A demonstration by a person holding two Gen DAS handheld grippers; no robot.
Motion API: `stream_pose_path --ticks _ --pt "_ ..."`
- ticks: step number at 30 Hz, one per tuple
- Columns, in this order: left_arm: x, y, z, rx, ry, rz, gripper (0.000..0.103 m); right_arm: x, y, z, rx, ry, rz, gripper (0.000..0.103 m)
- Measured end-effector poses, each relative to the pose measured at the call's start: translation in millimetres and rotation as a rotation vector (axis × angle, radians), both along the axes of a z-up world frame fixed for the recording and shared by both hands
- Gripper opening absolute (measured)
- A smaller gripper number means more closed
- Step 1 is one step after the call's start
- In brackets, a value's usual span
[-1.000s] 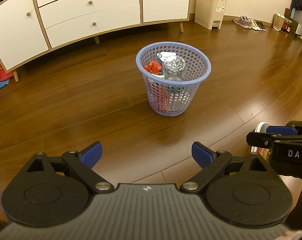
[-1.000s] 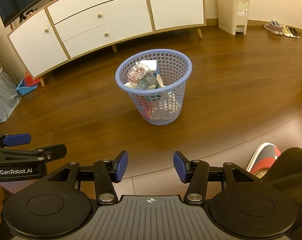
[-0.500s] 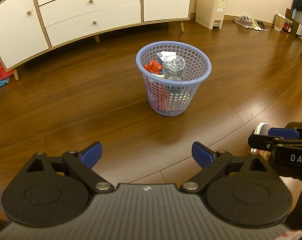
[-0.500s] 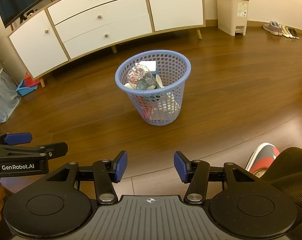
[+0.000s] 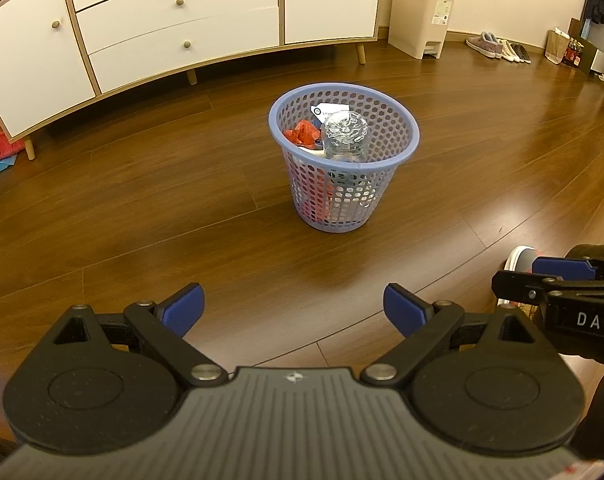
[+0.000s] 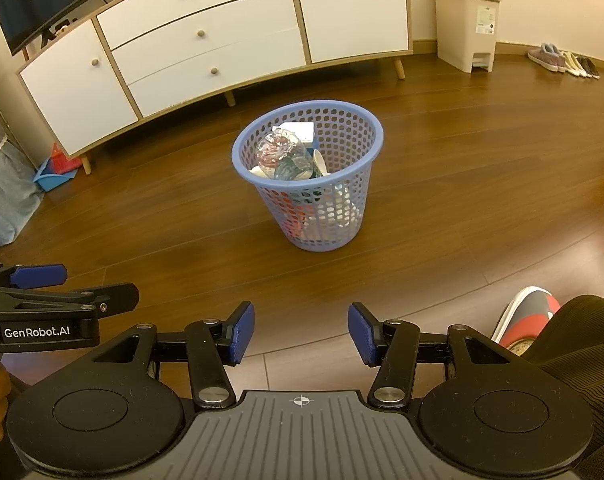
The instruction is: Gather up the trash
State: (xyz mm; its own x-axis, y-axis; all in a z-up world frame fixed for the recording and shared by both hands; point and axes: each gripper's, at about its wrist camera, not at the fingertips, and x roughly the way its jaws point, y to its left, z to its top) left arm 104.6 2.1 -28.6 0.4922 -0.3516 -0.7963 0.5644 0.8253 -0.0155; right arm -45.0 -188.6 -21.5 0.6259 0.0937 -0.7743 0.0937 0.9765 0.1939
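The blue basket (image 5: pixel 343 160) of trash stands straight ahead of both grippers, well apart; left gripper (image 5: pixel 294 308) gapes wide, right gripper (image 6: pixel 301 332) narrower, both empty.
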Motion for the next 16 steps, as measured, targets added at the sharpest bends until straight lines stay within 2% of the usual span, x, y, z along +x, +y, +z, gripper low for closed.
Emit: stream_pose_path --ticks 16 --pt "-2.4 0.0 2.2 -0.018 -0.012 0.003 0.095 -0.5 1.0 0.9 -0.001 -0.001 0.001 0.049"
